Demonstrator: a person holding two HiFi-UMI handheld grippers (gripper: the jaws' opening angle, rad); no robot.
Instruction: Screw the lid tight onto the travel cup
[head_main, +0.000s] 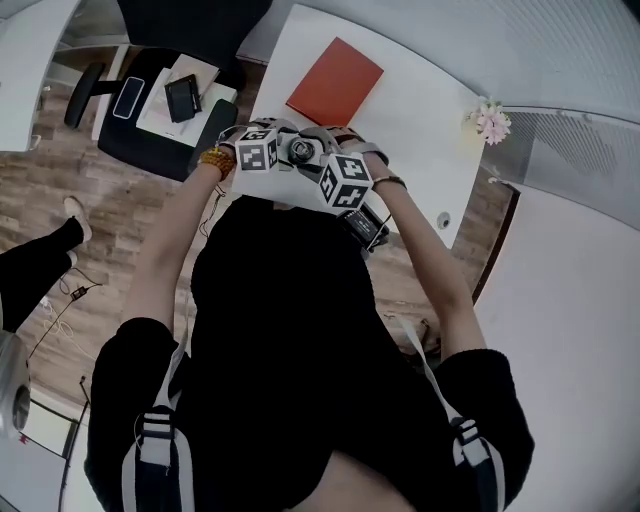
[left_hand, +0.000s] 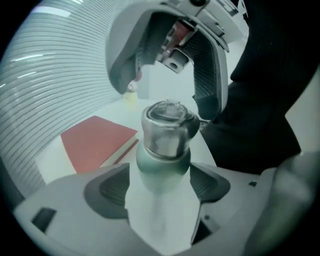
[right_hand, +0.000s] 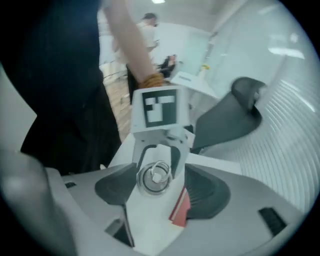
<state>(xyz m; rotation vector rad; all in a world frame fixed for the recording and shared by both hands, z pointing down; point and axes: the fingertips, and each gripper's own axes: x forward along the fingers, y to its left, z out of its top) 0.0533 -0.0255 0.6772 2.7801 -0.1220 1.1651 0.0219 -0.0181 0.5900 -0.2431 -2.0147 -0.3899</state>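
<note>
The travel cup (left_hand: 163, 167) stands upright on the white table (head_main: 420, 110), with a pale green body and a silver lid (left_hand: 167, 127) that has a clear top. My left gripper (left_hand: 161, 186) is open around the cup's body, its pads close beside it; a thin gap shows at the left pad. My right gripper (right_hand: 159, 189) comes from above and is open, its pads standing off either side of the lid (right_hand: 155, 178). In the head view both grippers (head_main: 285, 152) (head_main: 316, 162) meet over the cup (head_main: 300, 150) at the table's near edge.
A red book (head_main: 335, 82) lies flat on the table beyond the cup. A small pink flower (head_main: 492, 122) stands at the table's right end. A black office chair (head_main: 165, 110) with papers and devices on it is left of the table. Someone's leg (head_main: 40, 265) shows on the floor at left.
</note>
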